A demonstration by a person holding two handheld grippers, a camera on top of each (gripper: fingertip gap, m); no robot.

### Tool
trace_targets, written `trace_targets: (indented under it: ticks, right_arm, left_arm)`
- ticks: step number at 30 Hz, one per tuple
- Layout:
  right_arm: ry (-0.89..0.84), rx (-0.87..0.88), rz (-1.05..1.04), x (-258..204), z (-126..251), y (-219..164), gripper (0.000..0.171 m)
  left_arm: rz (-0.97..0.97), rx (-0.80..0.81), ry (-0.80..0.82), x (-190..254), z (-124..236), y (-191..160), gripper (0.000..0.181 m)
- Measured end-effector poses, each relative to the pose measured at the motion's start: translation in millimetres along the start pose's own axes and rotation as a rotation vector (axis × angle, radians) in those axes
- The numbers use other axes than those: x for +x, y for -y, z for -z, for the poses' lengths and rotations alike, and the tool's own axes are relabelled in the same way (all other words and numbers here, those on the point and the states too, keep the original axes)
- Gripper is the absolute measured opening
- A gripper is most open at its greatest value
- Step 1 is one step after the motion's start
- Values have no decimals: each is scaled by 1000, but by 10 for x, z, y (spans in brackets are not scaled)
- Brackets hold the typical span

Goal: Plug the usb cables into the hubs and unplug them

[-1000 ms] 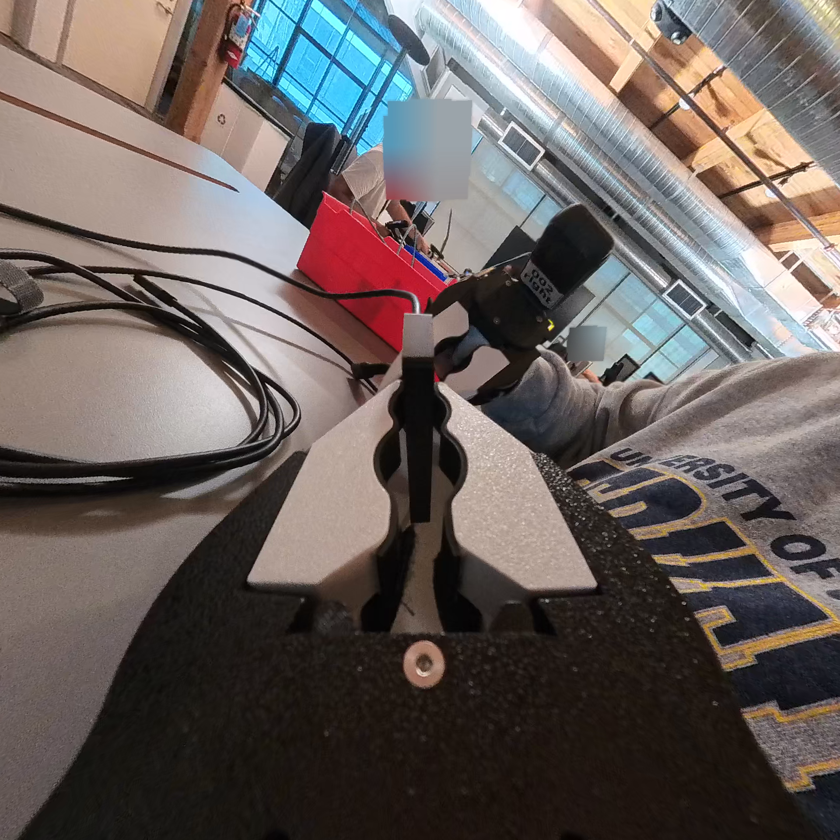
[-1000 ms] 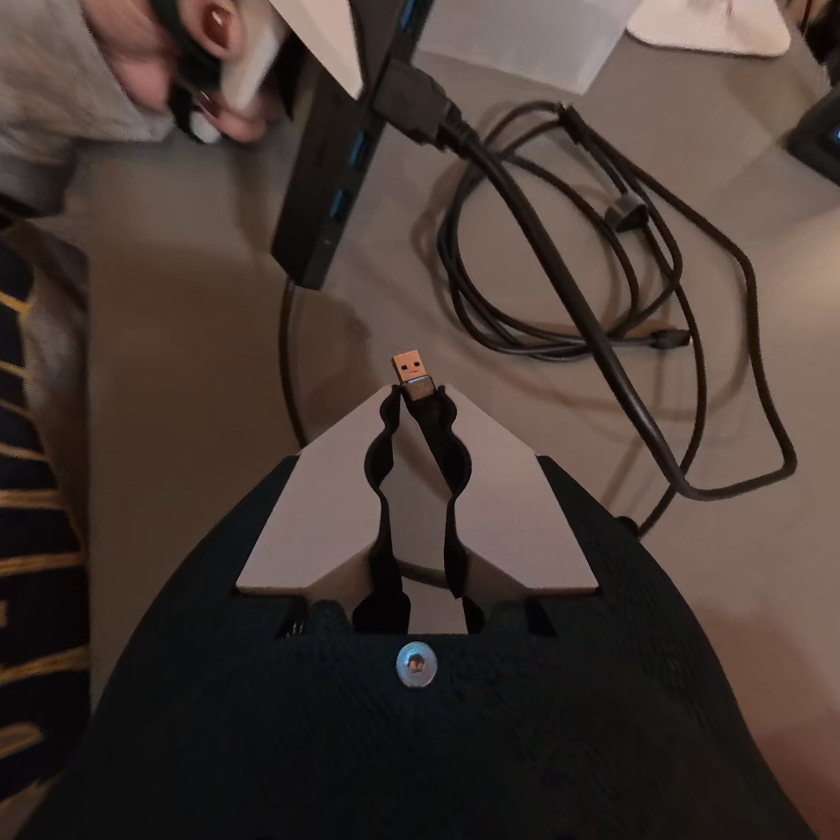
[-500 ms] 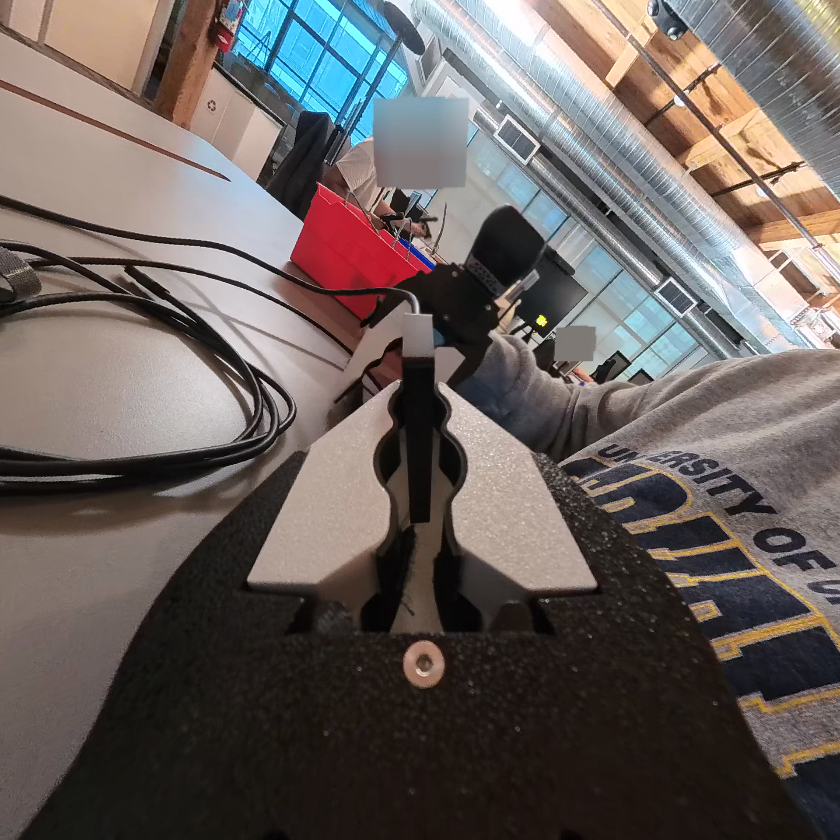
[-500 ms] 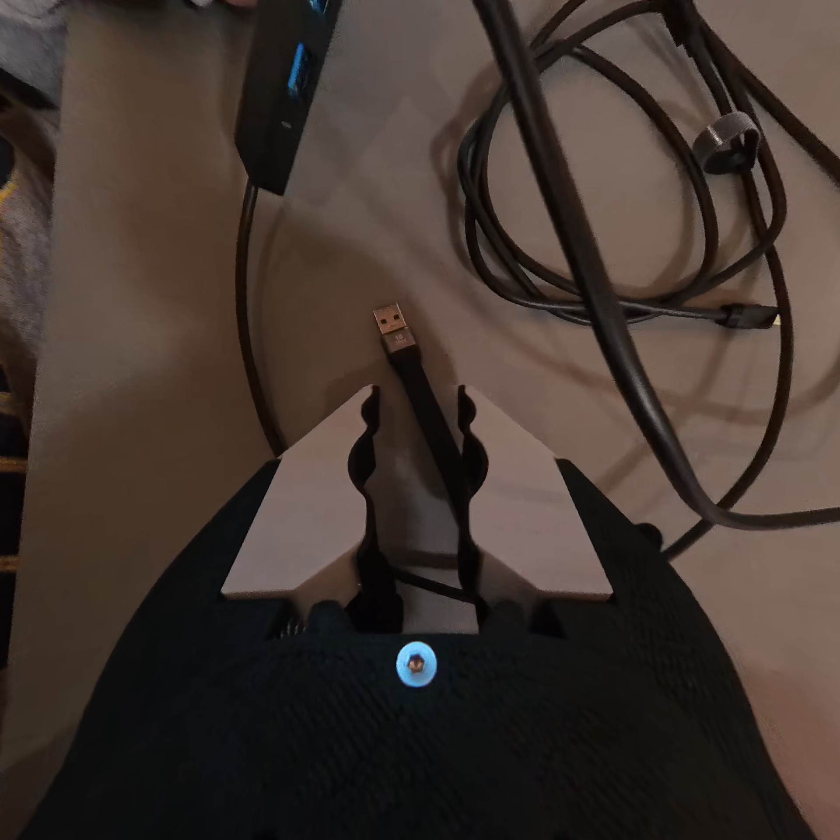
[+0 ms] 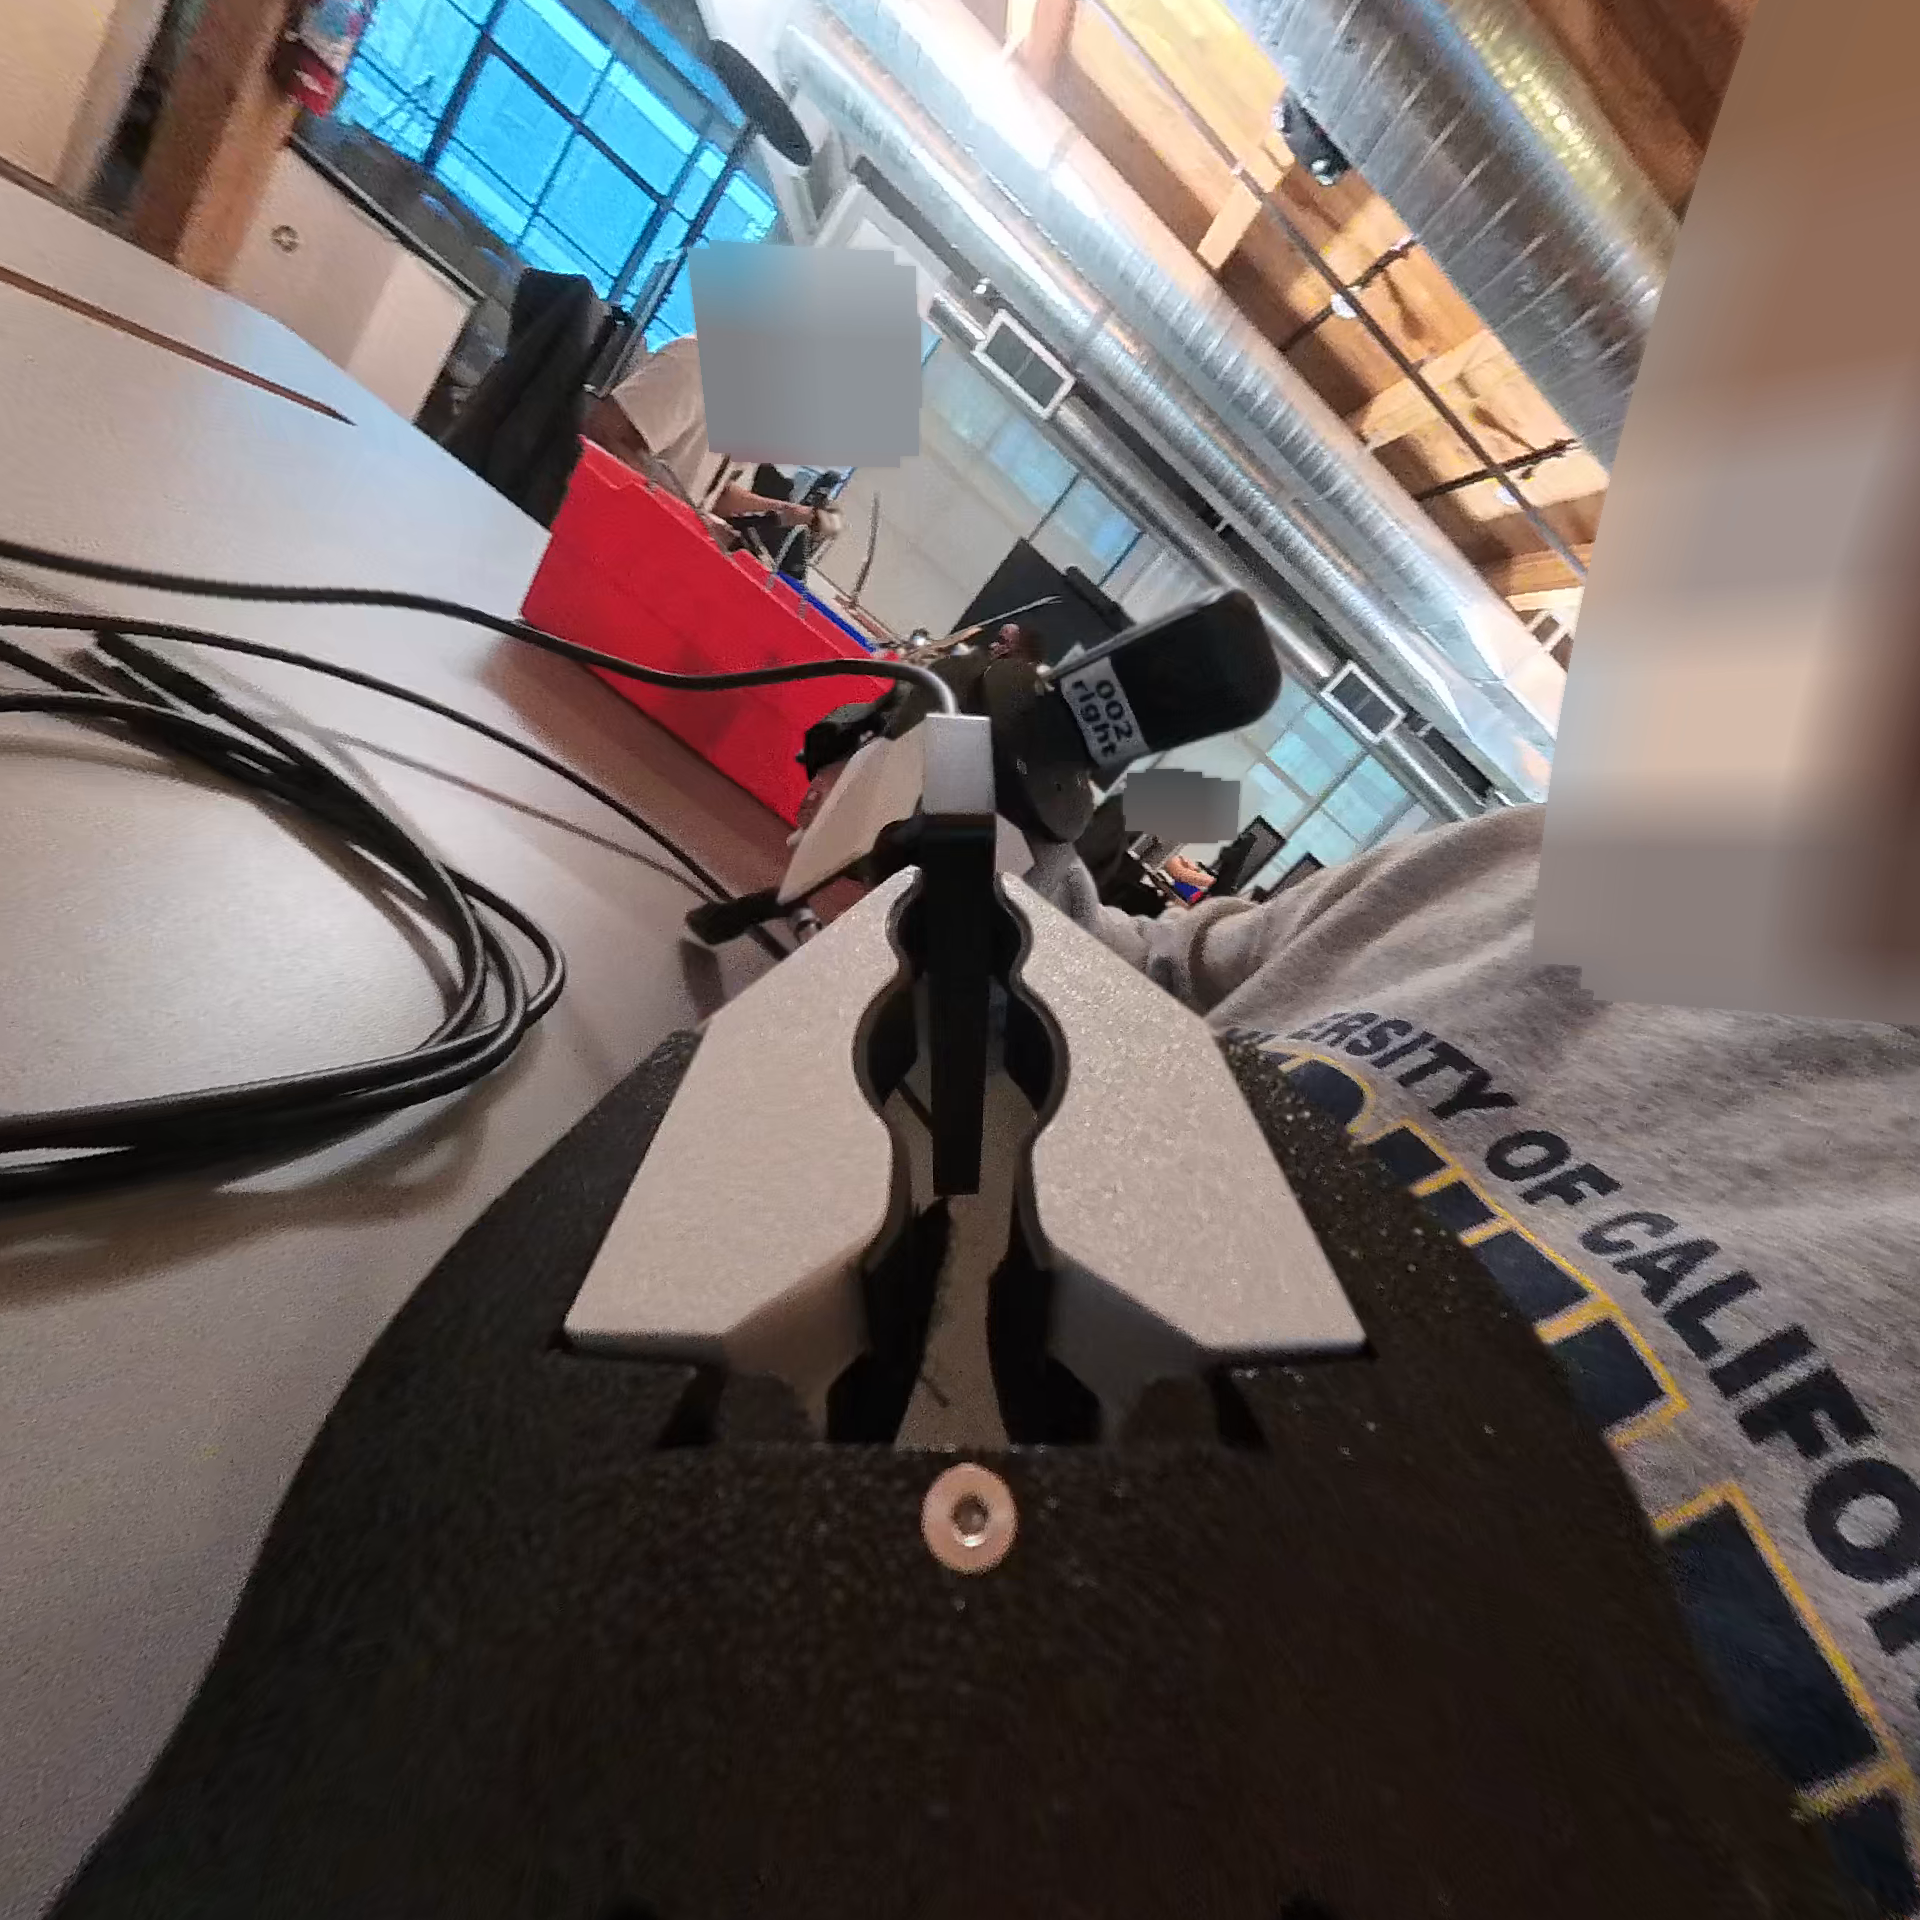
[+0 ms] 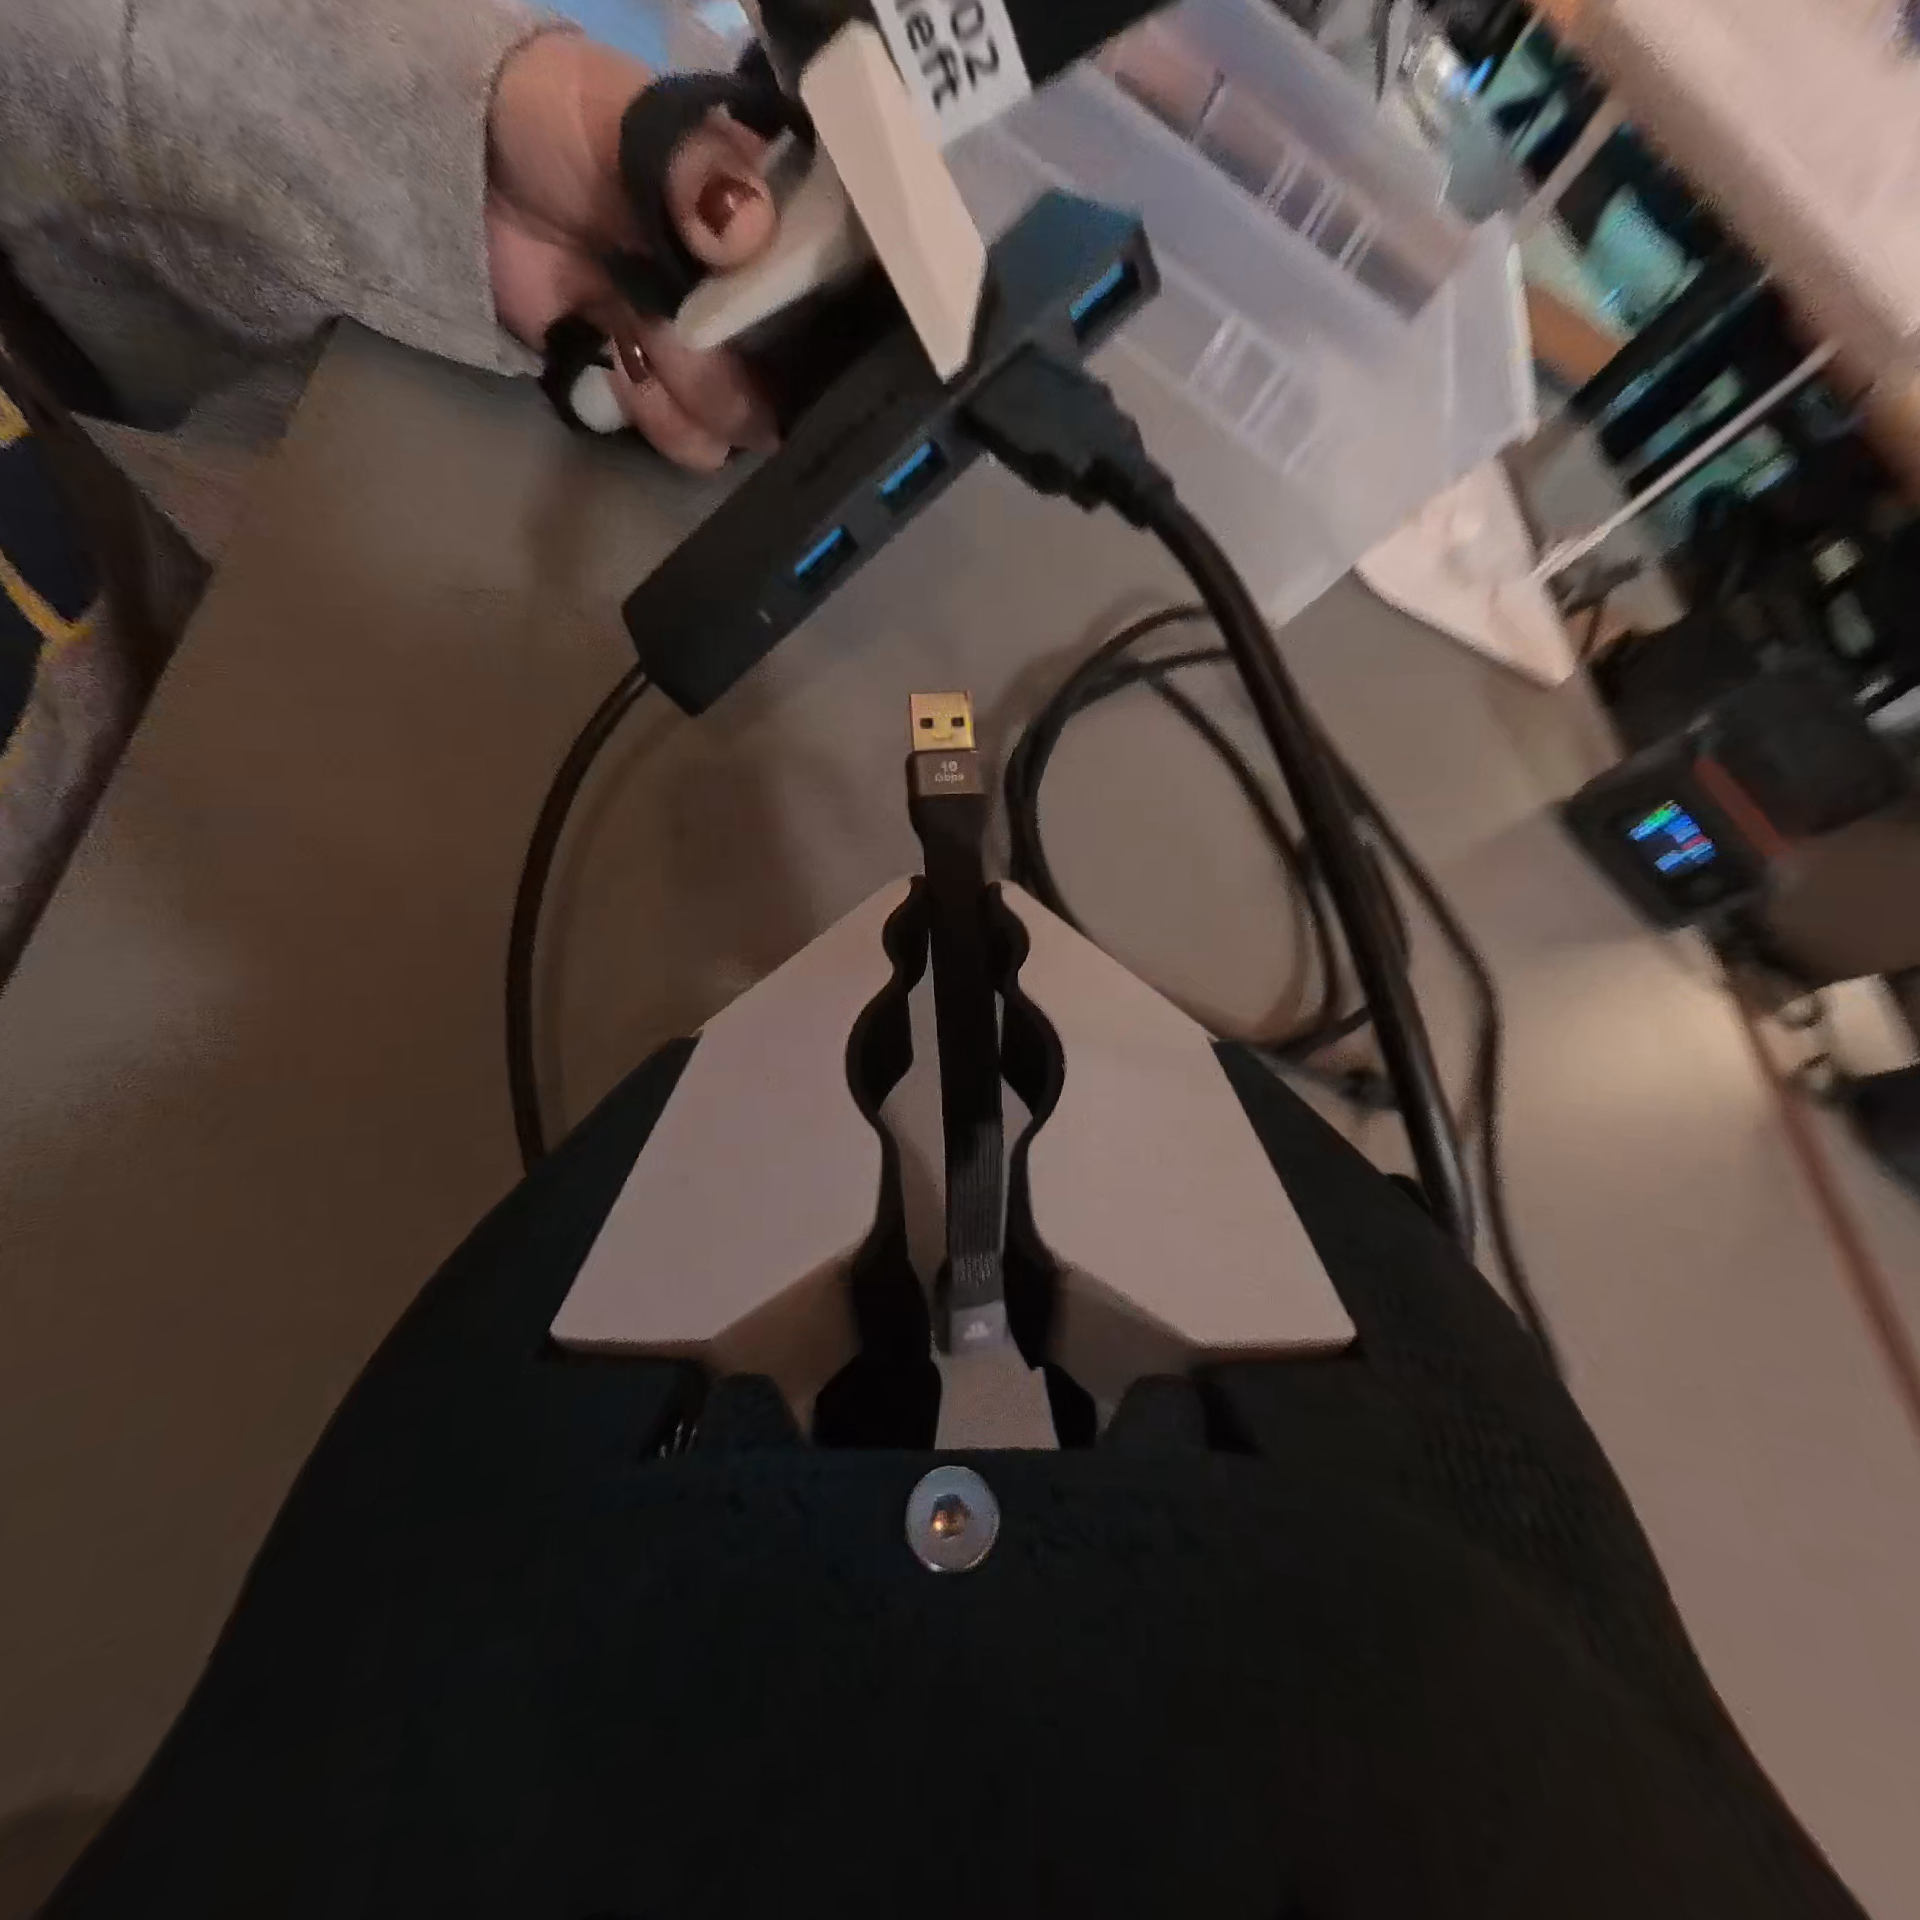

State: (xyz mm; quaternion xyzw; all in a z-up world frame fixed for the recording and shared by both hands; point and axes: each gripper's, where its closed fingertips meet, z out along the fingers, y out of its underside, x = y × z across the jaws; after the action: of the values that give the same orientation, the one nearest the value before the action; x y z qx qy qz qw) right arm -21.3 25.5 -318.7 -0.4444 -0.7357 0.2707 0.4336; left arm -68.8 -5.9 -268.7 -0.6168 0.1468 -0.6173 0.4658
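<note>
My left gripper [image 5: 956, 894] is shut on a black USB hub [image 5: 956, 1018], seen edge-on between its fingers. In the right wrist view the hub [image 6: 831, 520] is held above the table with blue ports facing me, and a thick black cable's plug [image 6: 1060, 426] sits in one port. My right gripper [image 6: 961, 894] is shut on a short flat black USB cable [image 6: 966, 1039]. Its gold plug [image 6: 943, 724] sticks out past the fingertips, just below the hub's near end and apart from it. The right gripper also shows in the left wrist view [image 5: 842, 831], beyond the hub.
Coiled black cables lie on the grey table [image 5: 416, 935] [image 6: 1299, 831]. A red bin [image 5: 675, 623] stands behind. A clear plastic box [image 6: 1299, 260] and a small device with a lit screen [image 6: 1673, 842] are at the right. A grey sweatshirt [image 5: 1558, 1143] is close by. My right fingertips sit around 8 cm from my left ones.
My right gripper opened, leaving the short cable lying on the table between its fingers. It then closed again farther back along the cable and lifted it, plug towards the hub. The left grasp is unchanged.
</note>
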Motion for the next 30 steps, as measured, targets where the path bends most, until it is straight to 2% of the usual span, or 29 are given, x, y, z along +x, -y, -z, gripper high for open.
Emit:
trace_targets:
  ticks: [3,9,16,23,30]
  right_arm:
    - [-82,111,83,17,49,239,9]
    - [-54,315,21,-62,179,407,9]
    - [-51,338,10,-67,188,443,9]
    - [-52,373,42,-109,213,524,9]
    - [-41,400,34,-115,234,547,9]
  left_arm:
    - [-4,7,-72,104,9,11,8]
    - [11,30,-160,216,35,41,8]
    - [21,46,-192,253,50,62,8]
    - [39,117,-355,473,113,136,8]
    - [46,115,-353,462,108,134,8]
